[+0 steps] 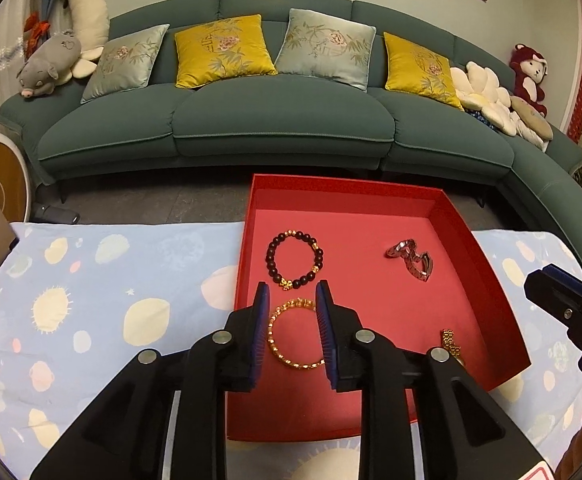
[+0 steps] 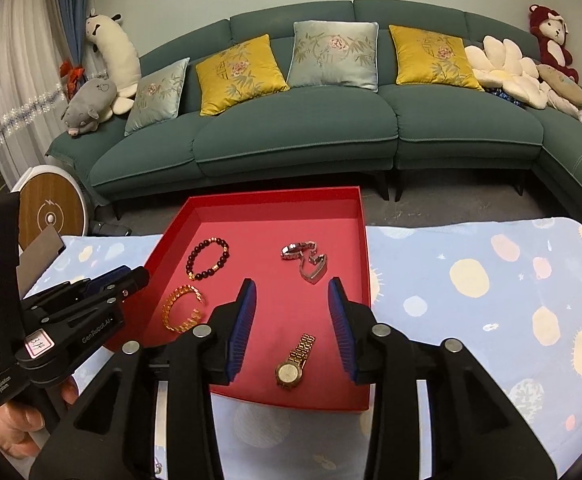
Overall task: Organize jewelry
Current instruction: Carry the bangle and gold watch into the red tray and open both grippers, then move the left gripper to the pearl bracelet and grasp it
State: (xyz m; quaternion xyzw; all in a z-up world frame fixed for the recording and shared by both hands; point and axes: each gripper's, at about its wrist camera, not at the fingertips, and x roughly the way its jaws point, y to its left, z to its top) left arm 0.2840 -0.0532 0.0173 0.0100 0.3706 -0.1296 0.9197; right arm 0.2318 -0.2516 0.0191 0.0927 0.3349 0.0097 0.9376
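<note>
Fingers of left gripper (image 1: 293, 294) apart over gold bangle (image 1: 293, 334), not pressing it; right gripper (image 2: 292, 292) fingers apart above gold watch (image 2: 293, 364) in red tray (image 2: 365, 280).

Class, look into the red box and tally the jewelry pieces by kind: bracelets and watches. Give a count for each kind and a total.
Bracelets: 2, the dark beaded bracelet and the gold chain bracelet.
Watches: 2, the silver watch and the gold watch.
Total: 4 pieces, all in the red box.
</note>
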